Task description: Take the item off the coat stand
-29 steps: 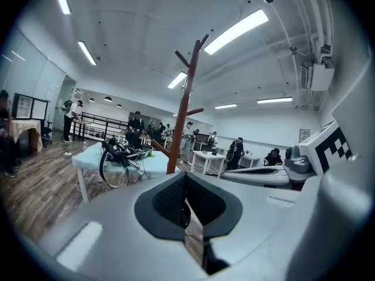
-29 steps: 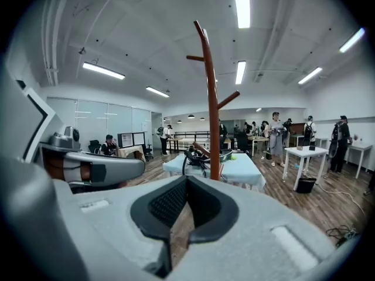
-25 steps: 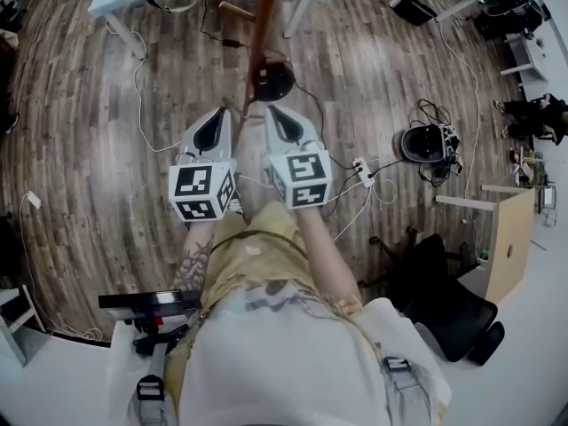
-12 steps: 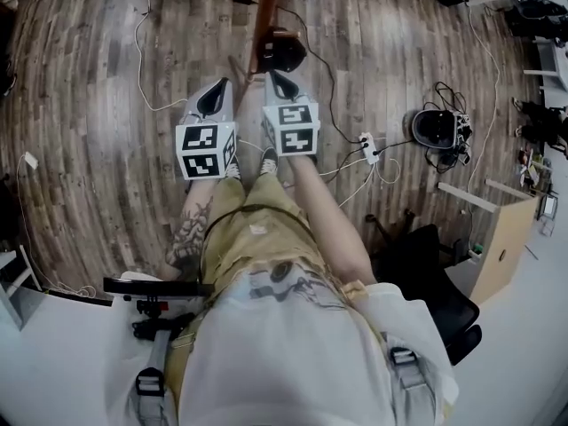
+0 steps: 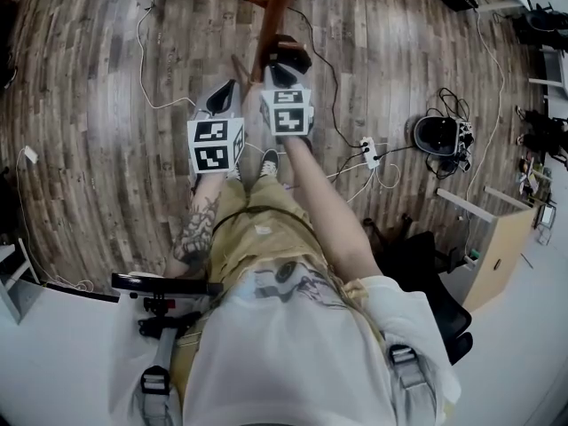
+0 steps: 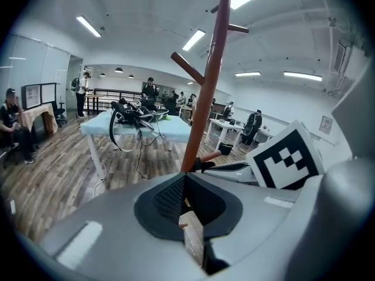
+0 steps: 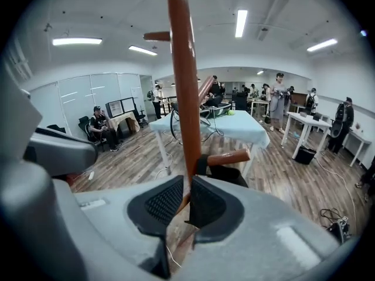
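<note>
The coat stand's reddish-brown pole (image 5: 273, 11) rises at the top middle of the head view. A black item (image 5: 291, 56) hangs on a short peg (image 7: 229, 156) low on the pole (image 7: 184, 98). My right gripper (image 5: 282, 71) is right in front of that item (image 7: 225, 173); its jaws are opening, a narrow gap shows between the pads, and nothing is between them. To its left and slightly nearer me, my left gripper (image 5: 222, 94) points at the pole (image 6: 206, 98) with its tips together and empty.
A light blue table (image 6: 137, 126) with cables and a headset stands behind the stand. On the wood floor to the right lie a power strip (image 5: 366, 152), a black round device (image 5: 435, 136), a black chair (image 5: 430, 282) and a wooden panel (image 5: 501, 247). People stand in the background.
Both grippers have moved forward towards the coat stand, the right one right up to the black item on the peg. The left one trails beside it.
</note>
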Tool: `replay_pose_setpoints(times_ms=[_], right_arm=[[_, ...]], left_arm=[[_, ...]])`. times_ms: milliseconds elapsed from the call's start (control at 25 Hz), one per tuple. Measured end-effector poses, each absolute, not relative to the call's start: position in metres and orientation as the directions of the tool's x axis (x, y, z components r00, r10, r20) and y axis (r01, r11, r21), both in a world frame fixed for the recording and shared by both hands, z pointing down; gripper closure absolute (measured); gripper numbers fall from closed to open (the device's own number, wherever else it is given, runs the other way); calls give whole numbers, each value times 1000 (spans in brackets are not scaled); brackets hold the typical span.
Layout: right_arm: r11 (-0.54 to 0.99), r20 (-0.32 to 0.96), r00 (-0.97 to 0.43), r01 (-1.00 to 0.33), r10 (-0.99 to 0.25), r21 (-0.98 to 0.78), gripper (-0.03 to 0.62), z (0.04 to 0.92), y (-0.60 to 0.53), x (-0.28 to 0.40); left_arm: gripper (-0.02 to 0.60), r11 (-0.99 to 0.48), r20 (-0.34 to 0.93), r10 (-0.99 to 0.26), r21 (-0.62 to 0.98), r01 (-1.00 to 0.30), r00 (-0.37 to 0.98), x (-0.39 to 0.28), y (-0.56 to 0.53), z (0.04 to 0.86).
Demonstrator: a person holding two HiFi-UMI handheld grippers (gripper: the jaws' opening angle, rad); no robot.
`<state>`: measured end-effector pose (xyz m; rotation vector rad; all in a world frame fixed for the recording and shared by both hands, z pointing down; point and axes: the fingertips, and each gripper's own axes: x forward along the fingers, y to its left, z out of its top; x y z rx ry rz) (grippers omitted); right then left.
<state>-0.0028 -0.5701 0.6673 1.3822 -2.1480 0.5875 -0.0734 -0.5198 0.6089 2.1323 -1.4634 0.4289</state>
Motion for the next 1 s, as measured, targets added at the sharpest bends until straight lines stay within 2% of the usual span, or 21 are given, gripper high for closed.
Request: replay_pose_setpoints(times_ms=[160, 280, 600, 720, 1000], right_arm=[[362, 666, -304, -930, -682, -54, 491, 686, -587, -1], [334, 672, -269, -942, -690, -34, 473, 692, -594, 5], [321, 692, -216, -947, -689, 23, 471, 706, -612, 2], [319, 699, -204, -947, -686, 36, 492, 706, -613, 4], [282, 646, -189, -959, -739, 41, 511, 681, -605, 20]], left_arm=[[594, -262, 537, -764, 249, -932, 358, -81, -522, 612], [594, -251, 544, -762, 252, -935, 352, -83, -520, 615], [594, -224, 562, -760, 247, -943, 327, -97, -517, 621], [594, -217, 565, -760, 245, -945, 321, -99, -517, 621], [594, -231, 549, -767, 245, -941, 332, -96, -519, 614]])
